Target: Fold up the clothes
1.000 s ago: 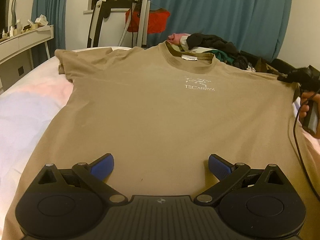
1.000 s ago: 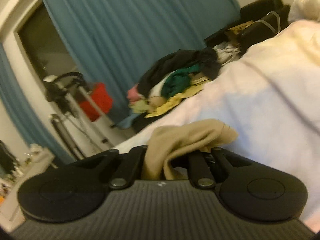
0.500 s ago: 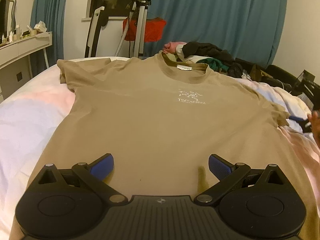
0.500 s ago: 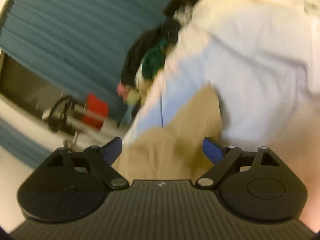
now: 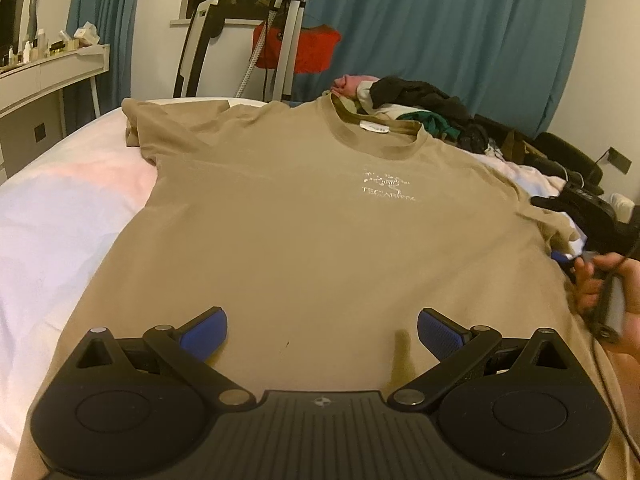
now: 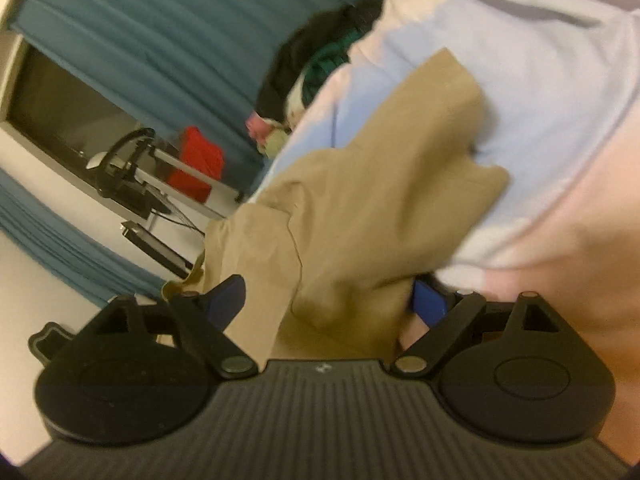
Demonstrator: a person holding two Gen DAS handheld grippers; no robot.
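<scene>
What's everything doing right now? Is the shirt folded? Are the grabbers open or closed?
Tan T-shirt: spread flat, front up, not folded.
Right sleeve: rumpled, lying between the right gripper's fingers.
Left gripper: open, over the shirt's lower part, holding nothing.
Right gripper: open, fingers either side of the sleeve.
Clothes pile: heaped, unfolded.
Blue curtain: drawn closed.

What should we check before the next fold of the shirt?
1. Shirt flat on the bed: ok, front up.
2. Far sleeve flat: not ok, tucked under at the edge.
3. Near sleeve smooth: not ok, rumpled.
4. Left tongs open and empty: ok.
5. Right tongs open: ok; gripping cloth: cannot tell, blurred.
6. Clothes pile clear of collar: cannot tell.
</scene>
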